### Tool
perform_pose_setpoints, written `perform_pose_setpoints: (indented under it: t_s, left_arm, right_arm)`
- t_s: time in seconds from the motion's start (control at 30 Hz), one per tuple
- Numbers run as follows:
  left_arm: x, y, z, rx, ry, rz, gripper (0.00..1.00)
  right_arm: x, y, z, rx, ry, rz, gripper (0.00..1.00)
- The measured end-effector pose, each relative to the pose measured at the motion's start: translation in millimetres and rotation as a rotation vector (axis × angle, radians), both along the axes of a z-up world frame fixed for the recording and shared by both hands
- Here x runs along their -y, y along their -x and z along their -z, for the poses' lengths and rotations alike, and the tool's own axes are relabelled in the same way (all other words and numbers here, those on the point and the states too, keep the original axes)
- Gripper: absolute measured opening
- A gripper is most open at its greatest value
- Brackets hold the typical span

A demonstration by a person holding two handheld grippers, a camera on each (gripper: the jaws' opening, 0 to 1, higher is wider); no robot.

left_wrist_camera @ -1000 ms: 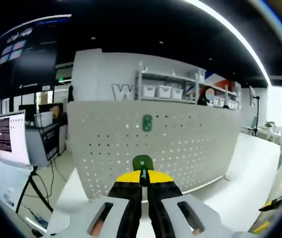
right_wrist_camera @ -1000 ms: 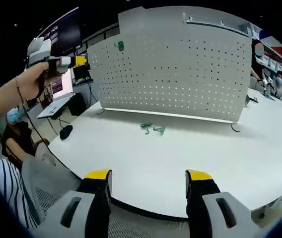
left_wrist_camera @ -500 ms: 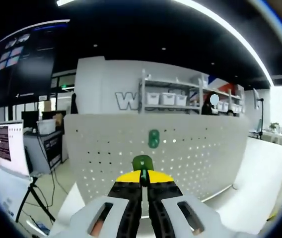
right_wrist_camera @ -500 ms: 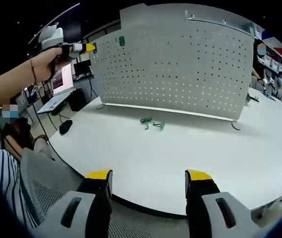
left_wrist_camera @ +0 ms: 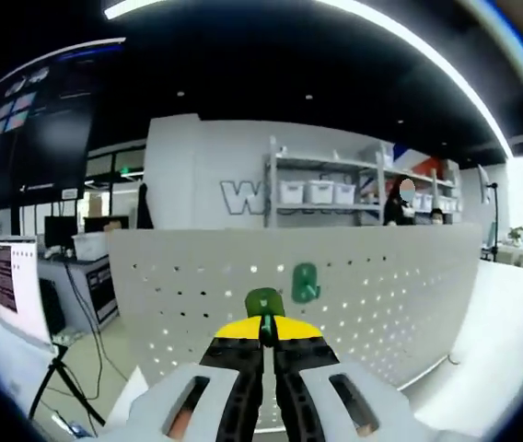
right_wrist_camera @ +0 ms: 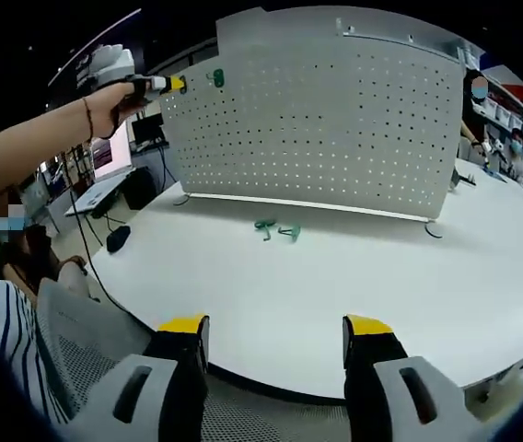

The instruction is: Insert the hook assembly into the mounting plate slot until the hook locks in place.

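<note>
We're holding a green hook (left_wrist_camera: 264, 302) up near the pegboard (left_wrist_camera: 372, 304).
L gripper (left_wrist_camera: 263, 333) fingers clamping hook; R gripper (right_wrist_camera: 277, 333) fingers gaping wide over worktop (right_wrist_camera: 354, 285), 2 spare hooks (right_wrist_camera: 276, 229) lying by board.

left tongs (left_wrist_camera: 263, 333): raised, jaws closed on green hook (left_wrist_camera: 264, 302) | right tongs (right_wrist_camera: 275, 324): low, jaws apart, nothing between

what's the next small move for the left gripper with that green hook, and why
Probably ease the left gripper forward toward the pegboard. Its jaws are shut on a green hook that still sits short of the panel, beside a green hook already mounted near the top edge. The right gripper is open, low over the white table.
</note>
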State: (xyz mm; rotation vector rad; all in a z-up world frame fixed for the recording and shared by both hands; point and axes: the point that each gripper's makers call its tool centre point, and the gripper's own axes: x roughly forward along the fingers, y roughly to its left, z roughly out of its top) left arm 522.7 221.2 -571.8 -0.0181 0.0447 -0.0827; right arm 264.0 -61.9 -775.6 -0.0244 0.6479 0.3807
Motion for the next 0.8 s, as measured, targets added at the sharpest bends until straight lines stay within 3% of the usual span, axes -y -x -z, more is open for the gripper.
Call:
perform_pose_setpoints:
  t_s: [0.43,0.8]
  left_arm:
    - [-10.3,-21.6,1.0,-0.003,0.004,-0.026,0.01]
    - [-7.7,-44.0,-6.8,0.020,-0.049,-0.033,0.01]
  right_arm:
    - [0.1,-1.2,0.3,-0.006,-0.018,0.009,0.55]
    - [2.7,-2.0,1.6,-0.010,-0.022,0.020,0.55]
